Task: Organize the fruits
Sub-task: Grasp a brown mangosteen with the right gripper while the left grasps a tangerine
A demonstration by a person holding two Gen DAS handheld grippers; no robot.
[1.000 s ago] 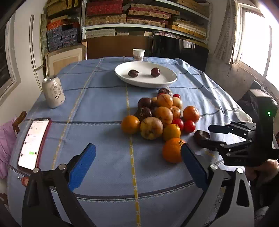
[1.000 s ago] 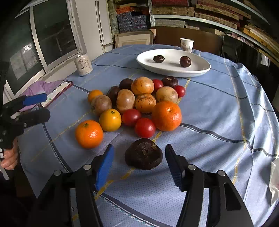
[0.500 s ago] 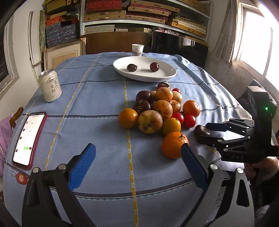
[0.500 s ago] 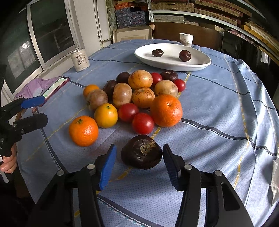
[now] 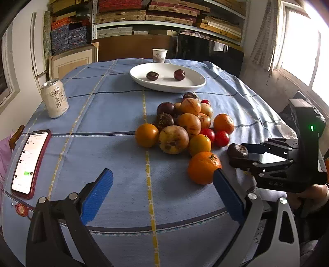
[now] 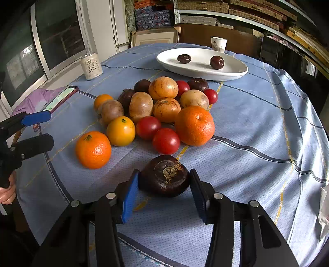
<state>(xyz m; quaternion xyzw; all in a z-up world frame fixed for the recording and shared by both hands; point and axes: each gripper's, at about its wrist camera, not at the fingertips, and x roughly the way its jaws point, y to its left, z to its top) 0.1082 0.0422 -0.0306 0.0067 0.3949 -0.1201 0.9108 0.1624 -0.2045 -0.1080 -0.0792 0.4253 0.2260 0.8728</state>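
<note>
Across the blue checked tablecloth, a fruit pile sits just before the white plate, which holds two dark fruits. Left of the plate stand a can and phone. Nearest the pile, the right gripper clamps a dark wrinkled fruit; the left gripper gapes wide, holding nothing. Stacked shelves rise behind.

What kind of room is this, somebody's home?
Probably a lived-in home room used partly for storage: a table under a blue checked cloth, shelves of stacked boxes, a drink can and phone lying about.
</note>
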